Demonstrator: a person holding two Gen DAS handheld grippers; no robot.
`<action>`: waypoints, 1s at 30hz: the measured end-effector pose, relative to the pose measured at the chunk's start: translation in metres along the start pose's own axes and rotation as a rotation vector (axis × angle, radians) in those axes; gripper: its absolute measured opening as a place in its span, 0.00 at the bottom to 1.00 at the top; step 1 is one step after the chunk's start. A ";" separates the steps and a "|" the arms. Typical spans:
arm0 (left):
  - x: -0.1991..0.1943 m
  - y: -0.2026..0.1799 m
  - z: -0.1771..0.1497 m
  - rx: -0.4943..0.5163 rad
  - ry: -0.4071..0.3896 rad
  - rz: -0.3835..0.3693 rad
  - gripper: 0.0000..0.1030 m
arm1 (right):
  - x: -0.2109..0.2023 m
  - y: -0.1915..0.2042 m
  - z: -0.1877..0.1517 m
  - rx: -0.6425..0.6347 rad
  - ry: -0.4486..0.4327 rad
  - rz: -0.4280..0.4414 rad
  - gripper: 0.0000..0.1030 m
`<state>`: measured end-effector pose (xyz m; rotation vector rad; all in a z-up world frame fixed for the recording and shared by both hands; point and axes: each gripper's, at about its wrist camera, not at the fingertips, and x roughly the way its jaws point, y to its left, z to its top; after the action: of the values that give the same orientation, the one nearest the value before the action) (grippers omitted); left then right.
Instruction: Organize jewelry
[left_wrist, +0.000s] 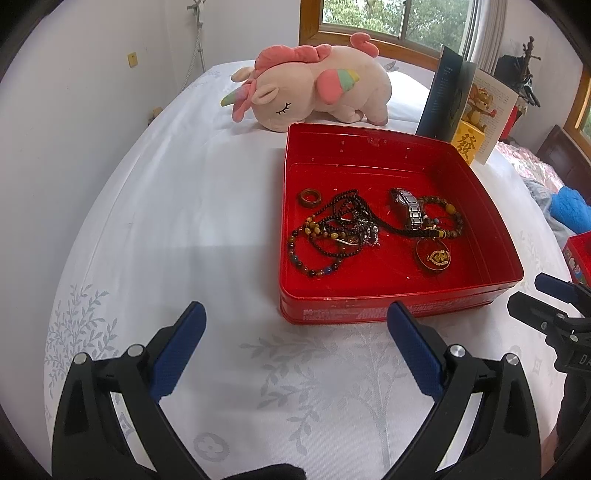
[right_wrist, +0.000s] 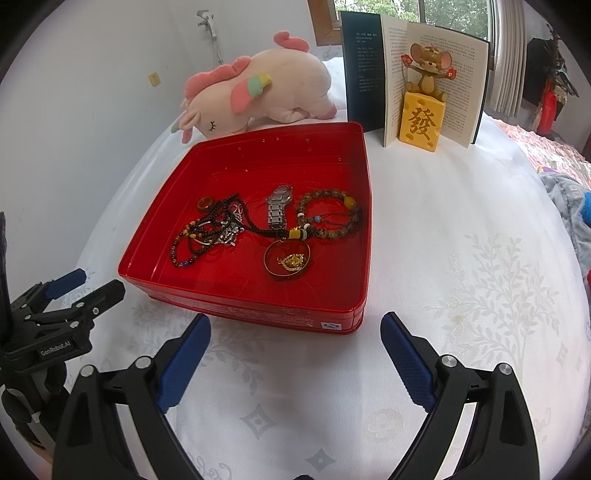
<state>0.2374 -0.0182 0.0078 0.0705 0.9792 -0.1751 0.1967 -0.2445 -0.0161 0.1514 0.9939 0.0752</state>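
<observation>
A red tin box sits on the white bedspread and holds the jewelry. Inside lie a brown ring, a tangle of dark bead necklaces, a silver watch, a brown bead bracelet and a round gold pendant. My left gripper is open and empty, just short of the box's near wall. My right gripper is also open and empty, at the box's near right corner.
A pink plush unicorn lies behind the box. An open book stands upright at the back right with a mouse figurine on a yellow block before it. Blue cloth and another red box sit far right.
</observation>
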 end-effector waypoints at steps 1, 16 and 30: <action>0.000 0.000 0.000 0.000 0.000 0.001 0.95 | 0.000 0.000 0.000 0.000 0.000 0.000 0.91; 0.001 0.000 -0.001 -0.001 0.003 0.000 0.95 | 0.000 0.001 0.000 0.000 -0.001 0.000 0.91; 0.001 -0.001 -0.002 -0.001 0.004 0.001 0.95 | 0.000 0.000 0.001 -0.001 0.000 -0.001 0.91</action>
<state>0.2360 -0.0191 0.0055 0.0706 0.9836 -0.1735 0.1970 -0.2444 -0.0157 0.1500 0.9942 0.0747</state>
